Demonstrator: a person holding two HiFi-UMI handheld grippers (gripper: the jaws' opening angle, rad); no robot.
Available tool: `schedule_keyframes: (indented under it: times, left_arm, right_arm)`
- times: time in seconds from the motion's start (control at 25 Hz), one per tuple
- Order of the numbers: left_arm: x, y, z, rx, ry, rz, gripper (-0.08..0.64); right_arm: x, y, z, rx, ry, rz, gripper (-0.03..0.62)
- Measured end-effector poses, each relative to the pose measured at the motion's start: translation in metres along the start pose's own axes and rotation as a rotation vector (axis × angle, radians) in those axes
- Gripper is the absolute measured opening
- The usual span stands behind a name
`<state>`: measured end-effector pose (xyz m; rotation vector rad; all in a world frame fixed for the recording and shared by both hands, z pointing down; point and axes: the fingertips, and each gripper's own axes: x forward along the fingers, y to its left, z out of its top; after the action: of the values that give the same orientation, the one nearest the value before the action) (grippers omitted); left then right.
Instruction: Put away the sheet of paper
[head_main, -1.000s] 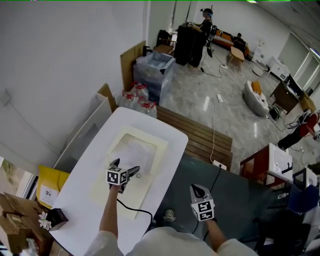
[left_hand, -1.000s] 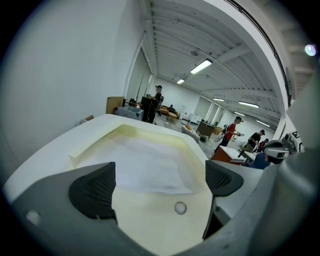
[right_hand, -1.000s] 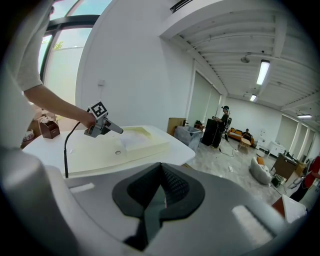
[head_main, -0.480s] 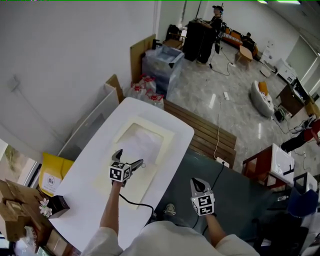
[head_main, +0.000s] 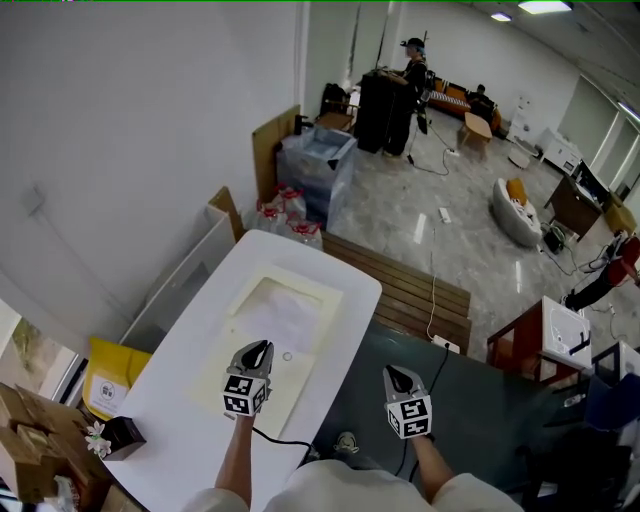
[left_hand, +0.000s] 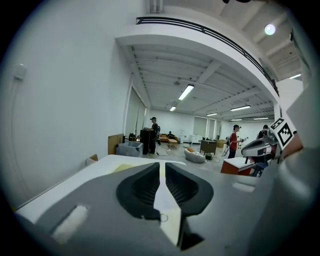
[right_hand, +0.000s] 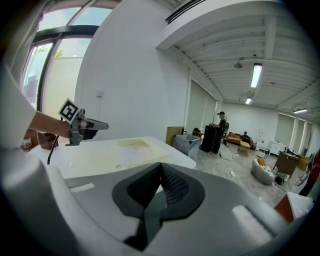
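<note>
My left tongs (head_main: 261, 348) hang above the near half of the cream pad (head_main: 222, 350) that lies on the white bench (head_main: 170, 390). Their jaws have just been closing and now stand almost together, with nothing between them. My right tongs (head_main: 391, 373) are clenched as well and empty. They are held off the bench's right edge over a dark surface (head_main: 480, 400), well apart from the left pair.

Just to the right of the left tips, a small ring (head_main: 287, 356) lies on the pad. Beyond that ring the sheet of paper (head_main: 290, 312) lies flat on the far half of the pad. It is ahead of the left tongs and clear of them, and neither pair touches it. From the right tongs it sits ahead and off to the left.

Past the bench's far end stand some bottles with red labels (head_main: 285, 212) and a clear plastic crate (head_main: 318, 160). Farther off across the room, a person (head_main: 413, 62) stands beside a black cabinet (head_main: 380, 100).
</note>
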<state>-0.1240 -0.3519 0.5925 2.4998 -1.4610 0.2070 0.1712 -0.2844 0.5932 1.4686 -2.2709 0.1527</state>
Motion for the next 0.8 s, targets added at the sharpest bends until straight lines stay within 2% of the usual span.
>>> schedule_keyframes:
  times: [0.08,0.4,0.56,0.8]
  left_arm:
    - [-0.007,-0.009,0.004,0.011,-0.019,0.002,0.005]
    - [-0.034,-0.046,0.027,0.043,-0.066,-0.017,0.003]
    - [-0.043,-0.056,0.039,0.077,-0.09,0.002,0.003]
    - [-0.05,-0.06,0.047,0.058,-0.096,0.026,0.003]
  right_arm:
    - [-0.001,-0.006,0.006,0.004,-0.013,-0.016,0.002]
    - [-0.006,-0.023,0.041,-0.006,-0.102,-0.077,0.002]
    - [-0.01,-0.028,0.057,-0.016,-0.141,-0.096,0.002]
    - [-0.005,-0.029,0.07,-0.01,-0.185,-0.089,0.002]
